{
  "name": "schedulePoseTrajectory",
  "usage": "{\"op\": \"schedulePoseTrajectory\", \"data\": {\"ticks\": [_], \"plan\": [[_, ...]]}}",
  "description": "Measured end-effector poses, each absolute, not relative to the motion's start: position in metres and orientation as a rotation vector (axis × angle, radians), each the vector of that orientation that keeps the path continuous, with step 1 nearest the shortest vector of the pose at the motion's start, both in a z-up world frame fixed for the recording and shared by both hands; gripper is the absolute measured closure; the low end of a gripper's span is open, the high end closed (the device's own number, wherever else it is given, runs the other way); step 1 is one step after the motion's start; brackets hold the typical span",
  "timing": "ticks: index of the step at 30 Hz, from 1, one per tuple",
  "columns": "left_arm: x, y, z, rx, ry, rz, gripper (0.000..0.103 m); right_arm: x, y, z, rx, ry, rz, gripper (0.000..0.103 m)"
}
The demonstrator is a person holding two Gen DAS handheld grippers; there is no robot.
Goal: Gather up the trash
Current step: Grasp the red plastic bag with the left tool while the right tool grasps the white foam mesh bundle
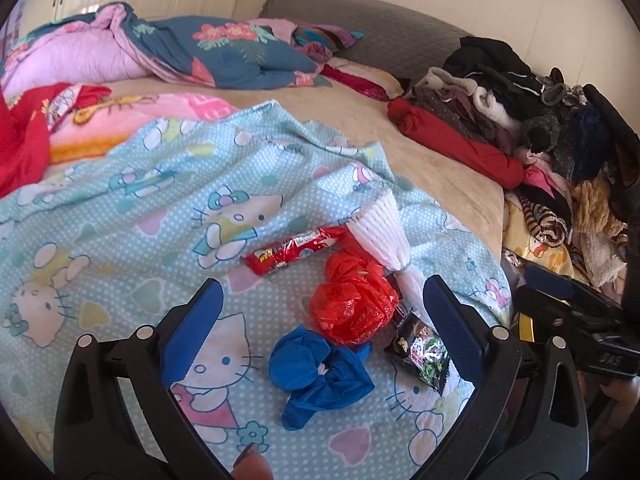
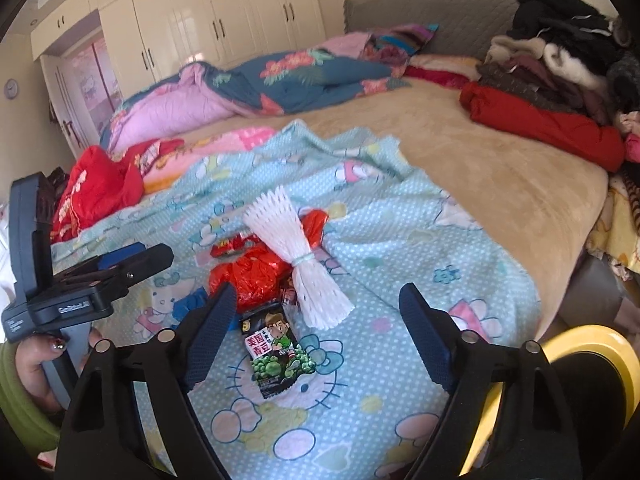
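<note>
Trash lies on a light blue Hello Kitty blanket (image 1: 132,216): a crumpled blue bag (image 1: 320,372), a crumpled red bag (image 1: 354,304), a red snack wrapper (image 1: 294,249), a white foam net sleeve (image 1: 386,236) and a black snack packet (image 1: 424,348). My left gripper (image 1: 324,320) is open above the blue and red bags. My right gripper (image 2: 316,320) is open over the black snack packet (image 2: 276,350), with the foam sleeve (image 2: 300,264) and red bag (image 2: 250,274) just beyond. The left gripper also shows in the right wrist view (image 2: 120,268).
A beige bed sheet (image 2: 500,168) lies beyond the blanket. A pile of clothes (image 1: 532,120) fills the right side, folded quilts (image 1: 180,52) the far side. A yellow-rimmed bin (image 2: 600,360) stands at lower right. White wardrobes (image 2: 200,20) line the back wall.
</note>
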State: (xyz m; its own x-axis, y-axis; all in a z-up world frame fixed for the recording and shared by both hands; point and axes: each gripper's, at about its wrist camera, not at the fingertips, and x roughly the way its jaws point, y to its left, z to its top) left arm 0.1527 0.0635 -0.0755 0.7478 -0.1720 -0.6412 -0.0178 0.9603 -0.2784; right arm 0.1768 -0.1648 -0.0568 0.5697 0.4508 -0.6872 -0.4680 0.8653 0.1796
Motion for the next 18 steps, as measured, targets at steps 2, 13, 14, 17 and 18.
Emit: {"op": "schedulePoseTrajectory", "data": {"ticks": [2, 13, 14, 17, 18], "plan": [[0.159, 0.062, -0.079, -0.275, 0.74, -0.096, 0.016, 0.185, -0.16, -0.065, -0.033, 0.824, 0.54, 0.028], [0.186, 0.046, -0.106, -0.278, 0.853, -0.173, 0.026, 0.226, -0.141, -0.12, -0.019, 1.02, 0.536, 0.05], [0.188, 0.044, -0.108, -0.281, 0.861, -0.176, 0.027, 0.229, -0.14, -0.125, -0.016, 1.038, 0.535, 0.052], [0.194, 0.04, -0.114, -0.277, 0.881, -0.178, 0.029, 0.231, -0.14, -0.134, 0.012, 1.072, 0.547, 0.074], [0.196, 0.038, -0.116, -0.275, 0.888, -0.178, 0.03, 0.231, -0.142, -0.134, 0.027, 1.071, 0.545, 0.077]]}}
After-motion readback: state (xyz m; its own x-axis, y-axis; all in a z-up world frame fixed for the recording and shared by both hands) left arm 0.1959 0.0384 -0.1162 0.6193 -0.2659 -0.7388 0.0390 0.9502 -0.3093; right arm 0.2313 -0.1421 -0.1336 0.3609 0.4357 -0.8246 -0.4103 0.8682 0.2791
